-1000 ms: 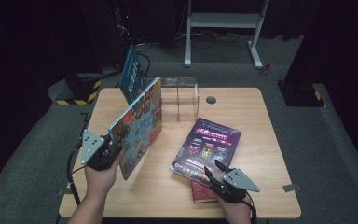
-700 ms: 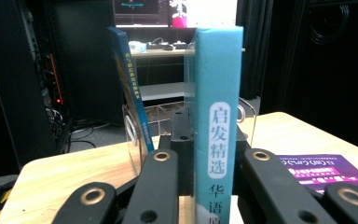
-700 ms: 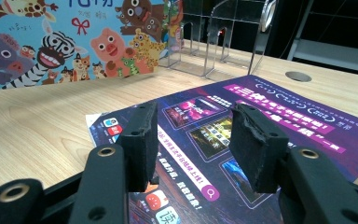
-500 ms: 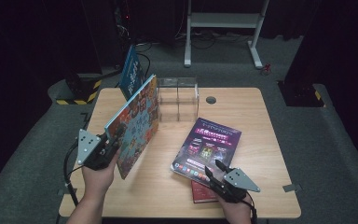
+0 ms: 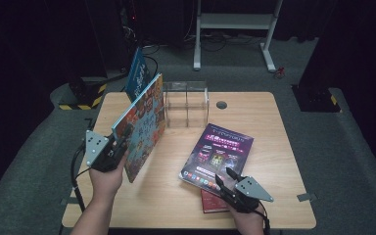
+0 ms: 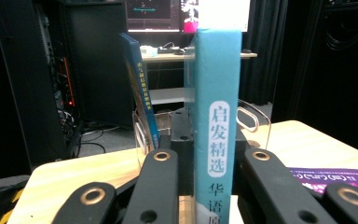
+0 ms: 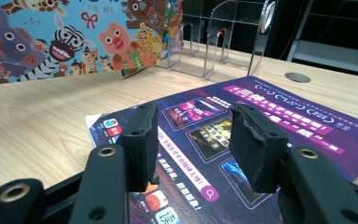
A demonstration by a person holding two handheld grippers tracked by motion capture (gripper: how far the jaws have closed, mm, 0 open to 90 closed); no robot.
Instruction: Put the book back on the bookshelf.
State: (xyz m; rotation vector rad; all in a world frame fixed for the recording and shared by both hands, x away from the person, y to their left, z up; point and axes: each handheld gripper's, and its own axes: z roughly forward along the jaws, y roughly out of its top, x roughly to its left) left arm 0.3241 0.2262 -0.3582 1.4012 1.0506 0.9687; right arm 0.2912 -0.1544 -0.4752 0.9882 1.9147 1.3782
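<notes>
Carrying picture book (image 5: 142,128) upright in my left fingers (image 6: 168,182), clamped on spine; next, slot into clear rack (image 5: 186,103). Right fingers (image 7: 249,144) half-open, empty, beside rack's purple magazine (image 5: 218,152).

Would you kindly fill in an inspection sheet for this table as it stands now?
Surface: wooden table, with a round cable hole near the far edge.
Job's things: animal picture book held upright on edge; clear acrylic rack behind it; blue book standing at the rack's far left.
Clutter: purple magazine lying flat on a red book.
Grippers: left hand-held gripper shut on the picture book's spine; right hand-held gripper open over the magazine, nothing between its pads.
Cables: black cable trailing from the left gripper.
Surroundings: grey carpet, white frame beyond the table.
</notes>
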